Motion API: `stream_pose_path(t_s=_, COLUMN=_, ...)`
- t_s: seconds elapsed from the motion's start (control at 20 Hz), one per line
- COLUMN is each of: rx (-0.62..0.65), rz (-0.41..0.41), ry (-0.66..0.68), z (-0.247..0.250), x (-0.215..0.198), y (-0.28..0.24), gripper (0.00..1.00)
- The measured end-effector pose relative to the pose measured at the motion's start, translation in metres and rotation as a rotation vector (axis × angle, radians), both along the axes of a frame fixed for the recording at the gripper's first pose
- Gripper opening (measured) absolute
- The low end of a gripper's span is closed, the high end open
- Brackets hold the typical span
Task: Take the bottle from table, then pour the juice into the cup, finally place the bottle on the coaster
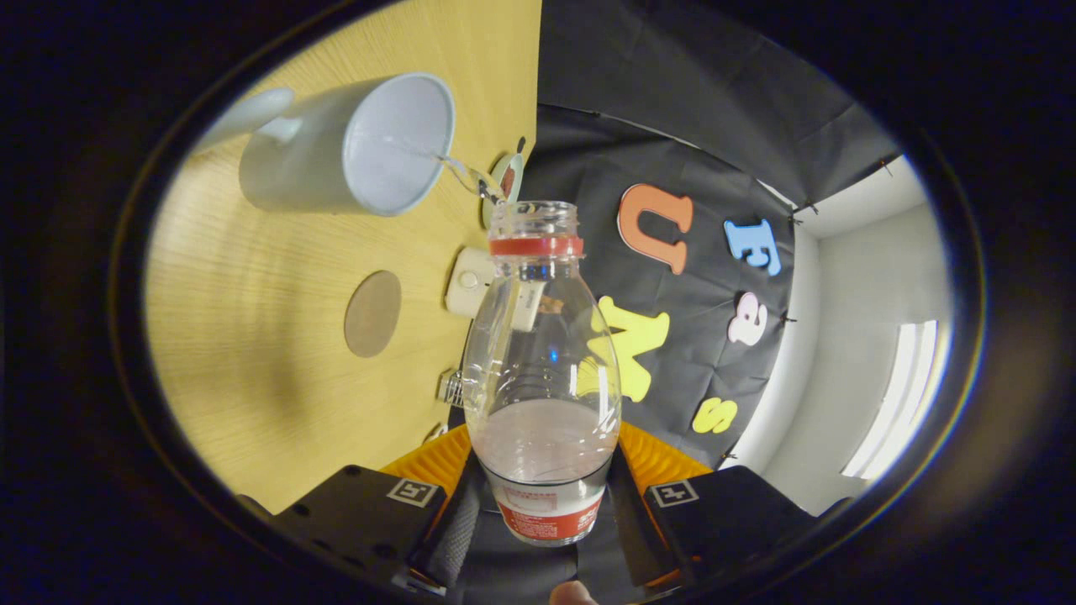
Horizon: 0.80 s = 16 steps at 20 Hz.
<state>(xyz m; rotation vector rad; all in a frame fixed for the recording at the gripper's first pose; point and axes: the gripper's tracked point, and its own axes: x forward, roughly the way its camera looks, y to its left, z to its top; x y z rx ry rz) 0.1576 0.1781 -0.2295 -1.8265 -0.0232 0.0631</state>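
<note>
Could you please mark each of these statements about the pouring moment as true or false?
1. The gripper is shut on the bottle. True.
2. The bottle has its cap on. False: its mouth is open, with only a red ring around the neck.
3. A thin stream runs from the bottle's mouth into the cup. True.
4. The bottle stands on the coaster. False: the round coaster lies bare on the table.
5. The bottle is empty. False: some liquid remains.
</note>
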Motion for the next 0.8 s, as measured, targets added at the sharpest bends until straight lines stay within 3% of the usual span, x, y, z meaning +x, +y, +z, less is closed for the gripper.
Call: stream_pose_path(t_s=0.8, rx=-0.072, rz=0.020, ry=-0.019, z=0.014, x=0.006, y=0.005, gripper=0.77)
